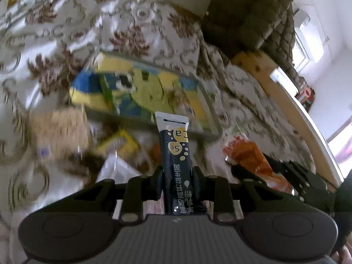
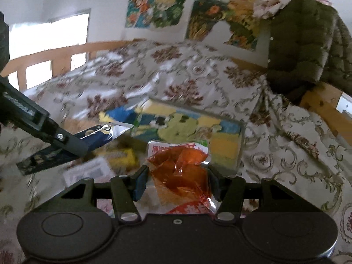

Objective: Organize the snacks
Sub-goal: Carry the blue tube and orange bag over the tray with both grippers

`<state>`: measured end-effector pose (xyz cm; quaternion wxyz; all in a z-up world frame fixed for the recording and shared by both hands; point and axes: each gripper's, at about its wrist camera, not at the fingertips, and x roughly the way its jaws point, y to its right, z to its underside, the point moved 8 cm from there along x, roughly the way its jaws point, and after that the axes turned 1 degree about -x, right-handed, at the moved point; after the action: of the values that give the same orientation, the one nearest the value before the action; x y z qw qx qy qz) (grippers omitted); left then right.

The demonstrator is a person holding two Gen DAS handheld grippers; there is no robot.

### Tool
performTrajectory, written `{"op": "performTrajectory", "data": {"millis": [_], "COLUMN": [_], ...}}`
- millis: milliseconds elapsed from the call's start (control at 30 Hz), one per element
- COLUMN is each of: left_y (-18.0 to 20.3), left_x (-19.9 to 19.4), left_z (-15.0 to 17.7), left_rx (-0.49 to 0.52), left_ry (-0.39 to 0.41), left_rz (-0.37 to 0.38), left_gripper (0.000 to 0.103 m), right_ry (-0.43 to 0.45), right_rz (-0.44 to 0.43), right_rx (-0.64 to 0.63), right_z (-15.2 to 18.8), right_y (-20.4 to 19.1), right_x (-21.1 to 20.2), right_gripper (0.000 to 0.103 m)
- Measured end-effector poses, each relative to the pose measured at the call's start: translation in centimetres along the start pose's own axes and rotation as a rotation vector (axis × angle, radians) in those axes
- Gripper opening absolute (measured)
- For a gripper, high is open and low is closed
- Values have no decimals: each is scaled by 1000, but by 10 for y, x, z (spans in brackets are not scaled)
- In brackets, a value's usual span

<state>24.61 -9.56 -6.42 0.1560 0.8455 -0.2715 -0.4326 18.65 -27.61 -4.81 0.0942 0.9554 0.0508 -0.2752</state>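
Note:
My left gripper point(image 1: 177, 180) is shut on a dark blue stick sachet point(image 1: 176, 151) with yellow dots, which points up and away above the bed. The same blue sachet point(image 2: 96, 135) and left gripper point(image 2: 72, 145) show at the left of the right wrist view. My right gripper point(image 2: 178, 182) is shut on an orange-red snack packet point(image 2: 182, 171) with a white and green top edge; that orange packet point(image 1: 253, 158) also appears at the right of the left wrist view. Ahead lies a clear box point(image 1: 140, 92) with a blue and yellow cartoon picture, the clear box point(image 2: 189, 129) resting on the bedspread.
Below the grippers lie a yellow packet point(image 1: 123, 143), a white packet point(image 2: 88, 171) and a tan blurred item point(image 1: 59, 129). The floral bedspread point(image 2: 176, 74) covers a bed with a wooden rail point(image 2: 66, 52). A dark green quilted jacket point(image 2: 308, 50) hangs at the right.

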Motion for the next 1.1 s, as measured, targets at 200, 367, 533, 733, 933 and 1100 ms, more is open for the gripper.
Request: {"op": "performTrajectory", "data": {"millis": [200, 367, 533, 733, 933, 1100], "left_y": [-6, -17, -36, -56, -71, -76], "left_x": [32, 65, 94, 131, 161, 178], "left_z": [-44, -72, -99, -116, -119, -119], "left_rx": [-13, -48, -47, -23, -42, -26], "left_ry": [75, 95, 127, 112, 81, 79], "left_rz": [-19, -5, -44, -93, -91, -110], "left_gripper": [31, 31, 31, 31, 31, 31], "right_ry": [2, 28, 39, 25, 9, -13], "right_rz": [10, 17, 31, 32, 47, 63], "right_rx": [43, 59, 81, 58, 26, 4], "right_z": [-12, -28, -36, -37, -35, -26], "right_y": [14, 18, 21, 17, 16, 17], "right_x": [42, 82, 133, 171, 191, 200], "right_gripper": [59, 59, 59, 59, 59, 59]}}
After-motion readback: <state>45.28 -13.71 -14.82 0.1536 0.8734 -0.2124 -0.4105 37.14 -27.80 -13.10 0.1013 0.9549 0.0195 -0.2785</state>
